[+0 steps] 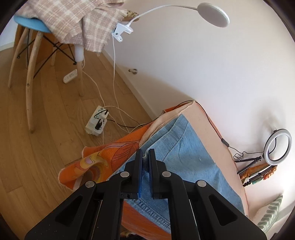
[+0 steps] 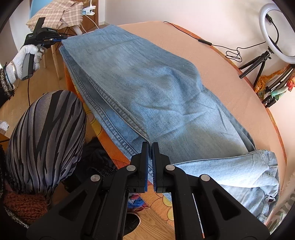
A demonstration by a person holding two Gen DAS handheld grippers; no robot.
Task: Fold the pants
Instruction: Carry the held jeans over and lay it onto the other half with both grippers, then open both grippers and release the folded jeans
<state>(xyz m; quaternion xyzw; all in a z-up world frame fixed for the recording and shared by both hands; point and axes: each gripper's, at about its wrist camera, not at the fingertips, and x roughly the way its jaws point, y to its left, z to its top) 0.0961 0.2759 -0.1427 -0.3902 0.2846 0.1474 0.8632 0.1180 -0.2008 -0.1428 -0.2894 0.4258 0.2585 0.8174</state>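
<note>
Light blue jeans lie folded lengthwise, legs stacked, on a peach-covered table. The waist end bunches at the near right. My right gripper is shut on the near seam edge of the jeans around the thigh. My left gripper is shut on the hem-end edge of the jeans; it also shows in the right wrist view at the far left corner of the jeans, held by a white-gloved hand.
An orange patterned cloth hangs off the table's edge. A power strip with cables lies on the wood floor. A blue stool with a plaid cloth stands beyond. A ring light on a tripod and a clip lamp stand by the wall. A person's knee is at left.
</note>
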